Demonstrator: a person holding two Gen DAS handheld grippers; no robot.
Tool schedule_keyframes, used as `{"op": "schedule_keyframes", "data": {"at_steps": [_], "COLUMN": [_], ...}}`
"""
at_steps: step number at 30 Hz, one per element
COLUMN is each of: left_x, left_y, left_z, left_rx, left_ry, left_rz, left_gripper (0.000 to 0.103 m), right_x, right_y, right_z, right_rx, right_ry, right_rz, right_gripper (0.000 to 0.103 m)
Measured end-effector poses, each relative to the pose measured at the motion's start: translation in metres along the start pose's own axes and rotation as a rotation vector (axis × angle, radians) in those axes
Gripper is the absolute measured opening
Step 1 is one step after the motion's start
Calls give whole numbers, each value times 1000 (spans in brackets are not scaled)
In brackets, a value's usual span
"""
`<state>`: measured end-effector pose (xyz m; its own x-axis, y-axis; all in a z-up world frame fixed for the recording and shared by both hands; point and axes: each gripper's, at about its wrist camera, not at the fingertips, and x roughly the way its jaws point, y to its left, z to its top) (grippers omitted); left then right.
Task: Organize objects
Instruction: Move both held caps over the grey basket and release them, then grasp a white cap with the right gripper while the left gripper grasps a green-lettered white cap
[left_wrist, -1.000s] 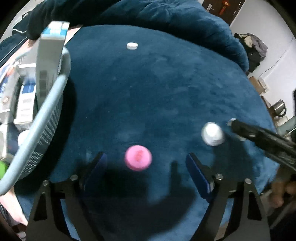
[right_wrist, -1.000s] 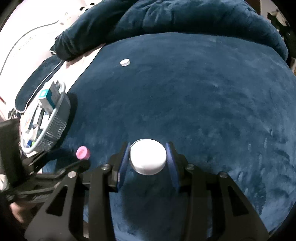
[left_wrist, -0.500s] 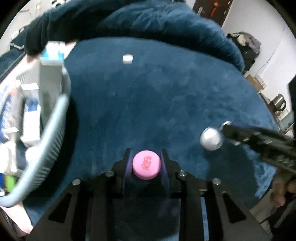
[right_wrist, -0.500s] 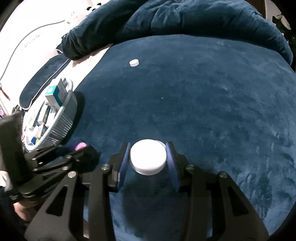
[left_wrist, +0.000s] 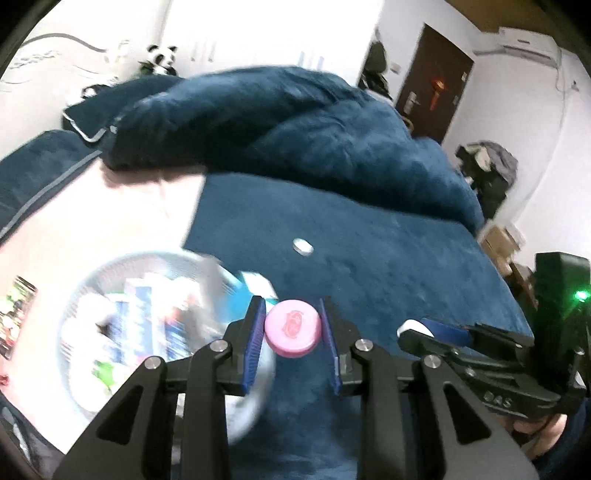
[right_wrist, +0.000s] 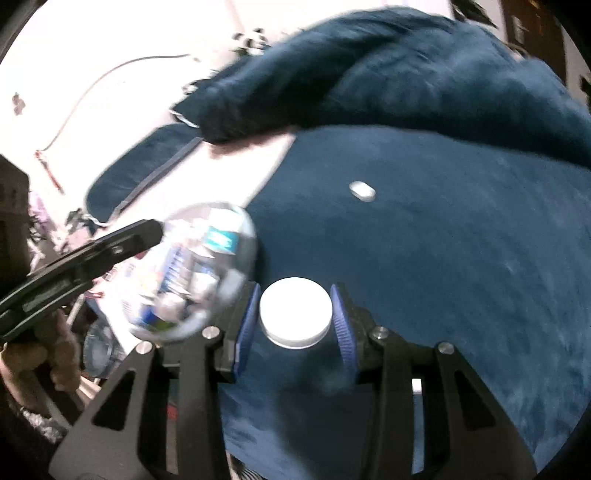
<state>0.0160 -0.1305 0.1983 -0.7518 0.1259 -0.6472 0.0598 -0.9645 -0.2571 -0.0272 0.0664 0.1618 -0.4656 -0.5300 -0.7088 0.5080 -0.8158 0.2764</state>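
Left tool (left_wrist: 292, 328) grips pink cap (left_wrist: 292, 328) | right tool (right_wrist: 294, 318) grips white cap (right_wrist: 294, 312) | basket (left_wrist: 236, 413) at bed's left edge, blurred

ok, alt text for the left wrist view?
The left gripper is shut on a pink cap, held above a dark blue blanket. A blurred round basket of boxes lies to its left, a small white cap rests on the blanket ahead, and the right gripper enters from the right.
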Motion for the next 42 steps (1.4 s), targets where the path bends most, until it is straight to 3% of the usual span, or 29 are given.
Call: {"op": "schedule_keyframes", "data": {"at_steps": [6,10,18,20,21,22,23,25,28,36,42], "left_x": [-7,10,34,34,33,32,30,28,25,15,6], "left_y": [79,105,133,135,136,137,137,138,138,113,66], "left_z": [20,17,12,13,12,12,11,12,13,15,7], "left_rx": [-73,-116,-177,-183,-193,-201,-206,-214,-226,-176,-120], "left_ry": [14,54,83,89,87,88,88,83,75,52,39], "left_rz": [91,155,180,191,191,196,215,231,251,245,141], "left_gripper": [30,30,33,64,90,101,102,102,102,102,103], "right_x": [22,49,82,84,85,84,82,75,67,23,-12], "right_y": [71,107,116,116,115,115,114,110,101,57,-31], "right_z": [35,47,66,68,68,68,68,67,67,60,12], "right_rx": [-76,-102,-30,-16,-15,-17,-18,-21,-6,-2,35], "right_ry": [-6,27,61,82,92,92,82,61,36,-28,-16], "right_rz": [115,157,179,177,169,160,154,126,128,56,-173], "right_gripper": [40,40,40,42,46,54,58,79,97,99,102]}}
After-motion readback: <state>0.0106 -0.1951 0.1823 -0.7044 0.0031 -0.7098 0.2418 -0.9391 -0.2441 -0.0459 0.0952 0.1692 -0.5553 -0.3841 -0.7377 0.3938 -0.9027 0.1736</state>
